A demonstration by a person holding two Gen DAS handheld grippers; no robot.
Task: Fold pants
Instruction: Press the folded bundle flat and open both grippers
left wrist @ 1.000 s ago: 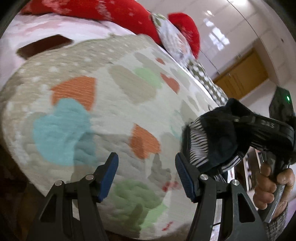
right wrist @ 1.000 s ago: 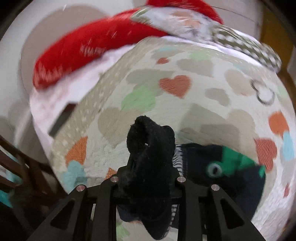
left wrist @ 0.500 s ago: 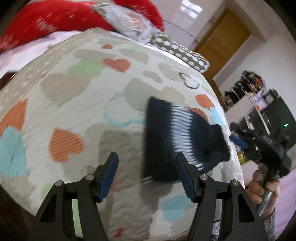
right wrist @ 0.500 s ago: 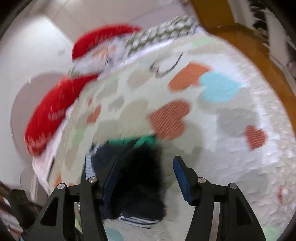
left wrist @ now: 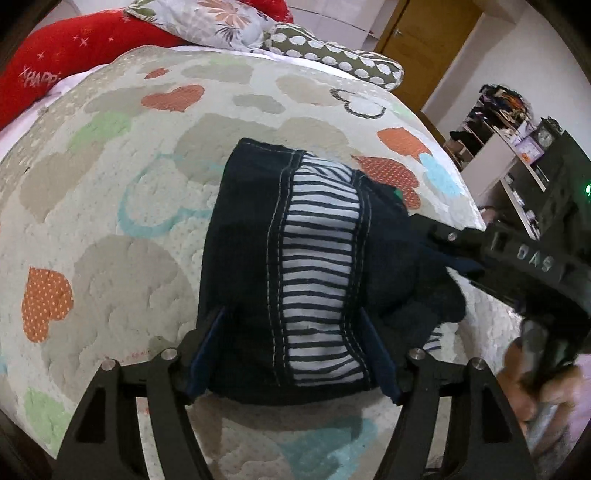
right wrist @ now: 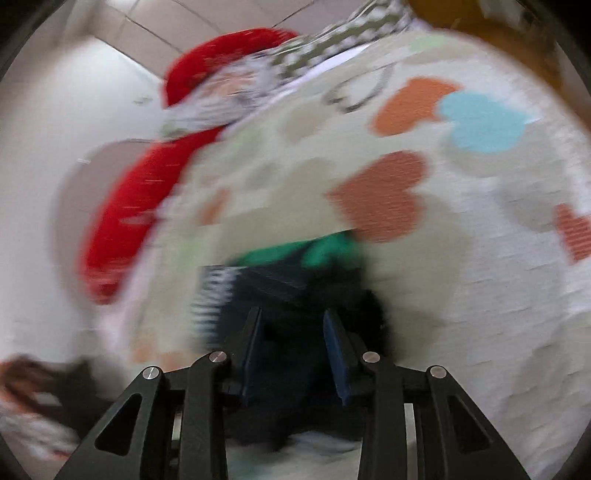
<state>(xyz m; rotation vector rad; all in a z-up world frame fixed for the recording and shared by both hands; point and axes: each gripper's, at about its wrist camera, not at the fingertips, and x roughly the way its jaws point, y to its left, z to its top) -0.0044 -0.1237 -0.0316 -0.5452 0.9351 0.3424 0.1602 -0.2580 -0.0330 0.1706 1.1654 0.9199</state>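
The folded dark navy pants (left wrist: pixel 258 258), with a black-and-white striped panel, lie on the heart-patterned bedspread (left wrist: pixel 110 184). My left gripper (left wrist: pixel 291 350) is open, its fingers straddling the near edge of the bundle. My right gripper (left wrist: pixel 443 254) comes in from the right, its tips at the bundle's right side. In the blurred right wrist view my right gripper (right wrist: pixel 293 350) is partly open over the dark pants (right wrist: pixel 280 288), with a green patch showing at their far edge.
Red pillows (left wrist: pixel 74 48), a floral pillow (left wrist: pixel 214 18) and a polka-dot pillow (left wrist: pixel 332 55) lie at the head of the bed. A wooden door (left wrist: pixel 424 44) and cluttered shelves (left wrist: pixel 509 122) stand at the right. The bed's edge runs just below my left gripper.
My right gripper laid the pants on the bed and opened, then narrowed somewhat. My left gripper has moved in so its open fingers straddle the bundle's near edge.
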